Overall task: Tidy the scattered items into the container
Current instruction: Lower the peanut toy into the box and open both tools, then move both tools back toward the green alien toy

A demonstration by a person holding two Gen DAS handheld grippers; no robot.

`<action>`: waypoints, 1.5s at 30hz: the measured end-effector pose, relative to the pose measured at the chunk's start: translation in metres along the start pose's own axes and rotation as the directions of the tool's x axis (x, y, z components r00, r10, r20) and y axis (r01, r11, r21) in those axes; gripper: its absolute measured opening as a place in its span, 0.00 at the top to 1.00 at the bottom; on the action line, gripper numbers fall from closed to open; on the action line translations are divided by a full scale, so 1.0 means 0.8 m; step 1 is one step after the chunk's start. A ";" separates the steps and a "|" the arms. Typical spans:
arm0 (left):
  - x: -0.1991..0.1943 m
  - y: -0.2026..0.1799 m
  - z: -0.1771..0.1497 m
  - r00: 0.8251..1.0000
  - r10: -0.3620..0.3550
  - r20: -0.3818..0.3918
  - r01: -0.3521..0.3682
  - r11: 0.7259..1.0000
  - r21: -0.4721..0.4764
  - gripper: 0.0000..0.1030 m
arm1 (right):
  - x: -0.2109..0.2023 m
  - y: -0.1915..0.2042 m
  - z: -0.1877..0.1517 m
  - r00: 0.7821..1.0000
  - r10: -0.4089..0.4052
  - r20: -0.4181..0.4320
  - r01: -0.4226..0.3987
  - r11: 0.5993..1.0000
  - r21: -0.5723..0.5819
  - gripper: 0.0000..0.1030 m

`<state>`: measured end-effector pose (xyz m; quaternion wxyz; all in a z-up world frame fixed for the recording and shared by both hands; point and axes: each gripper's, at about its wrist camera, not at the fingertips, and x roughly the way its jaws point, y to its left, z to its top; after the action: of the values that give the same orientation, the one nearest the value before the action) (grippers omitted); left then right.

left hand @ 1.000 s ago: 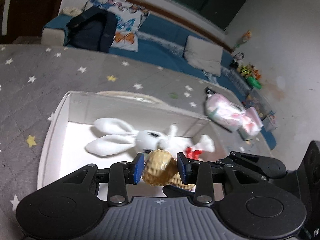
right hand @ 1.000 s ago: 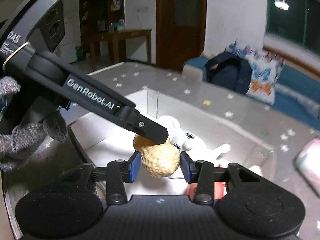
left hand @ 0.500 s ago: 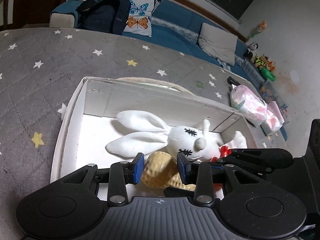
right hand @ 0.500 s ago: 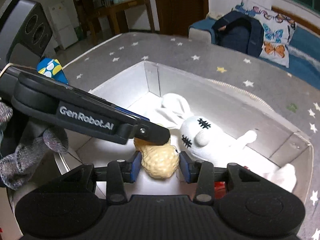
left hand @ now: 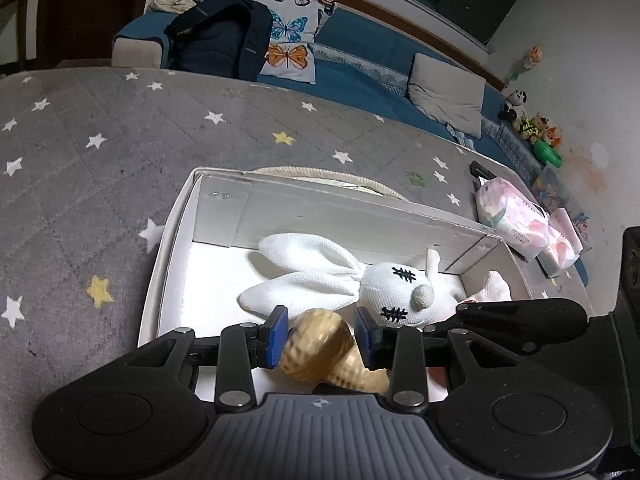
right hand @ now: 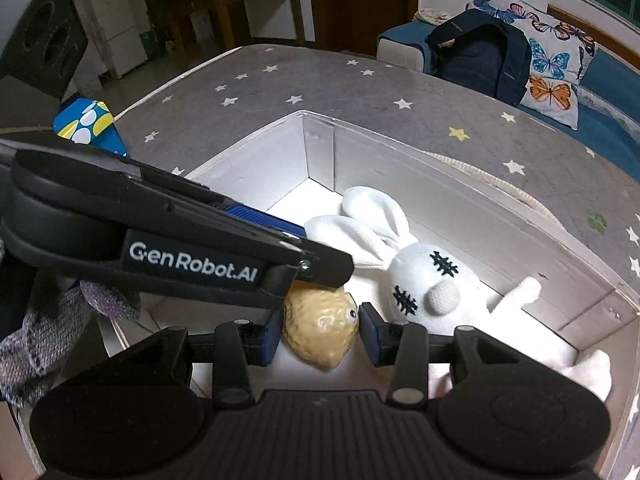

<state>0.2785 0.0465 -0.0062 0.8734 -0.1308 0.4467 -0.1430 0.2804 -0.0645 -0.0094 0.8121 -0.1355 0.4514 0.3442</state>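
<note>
A tan peanut-shaped toy (left hand: 320, 344) lies inside the white box (left hand: 176, 216), next to a white plush rabbit (left hand: 384, 288). My left gripper (left hand: 322, 336) has its blue pads on either side of one lobe, with small gaps showing. My right gripper (right hand: 320, 330) brackets the other lobe (right hand: 320, 330), also with slight gaps. Both grippers are low inside the box. A red item under the right gripper is mostly hidden.
The box sits on a grey star-patterned bed cover (left hand: 80, 152). A pink-white packet (left hand: 512, 220) lies right of the box. A blue-yellow packet (right hand: 88, 124) lies left of it. A backpack (left hand: 224, 40) and butterfly pillow (left hand: 288, 40) are on the sofa behind.
Both grippers lowered the peanut toy into the box beside the rabbit. The jaws have loosened slightly, and the toy now rests on the box floor.
</note>
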 end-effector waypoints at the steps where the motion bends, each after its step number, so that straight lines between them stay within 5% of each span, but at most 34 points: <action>1: -0.001 -0.001 0.000 1.000 -0.002 0.003 0.002 1.000 0.002 0.63 | 0.000 0.000 0.000 1.000 -0.001 0.000 0.001 1.000 -0.003 0.60; 29: -0.068 -0.071 -0.032 0.993 -0.071 0.096 0.064 0.995 0.076 0.63 | -0.117 0.020 -0.056 0.974 -0.033 0.223 0.041 0.999 -0.031 0.58; 45: -0.112 -0.139 -0.094 0.978 -0.165 0.130 0.143 0.976 0.162 0.63 | -0.194 0.037 -0.150 0.925 -0.129 0.358 0.143 0.990 -0.012 0.51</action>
<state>0.1519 -0.0315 0.0572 0.8968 -0.1083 0.3593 -0.2343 0.1283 -0.1742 0.0550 0.8996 -0.1171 0.2796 0.3143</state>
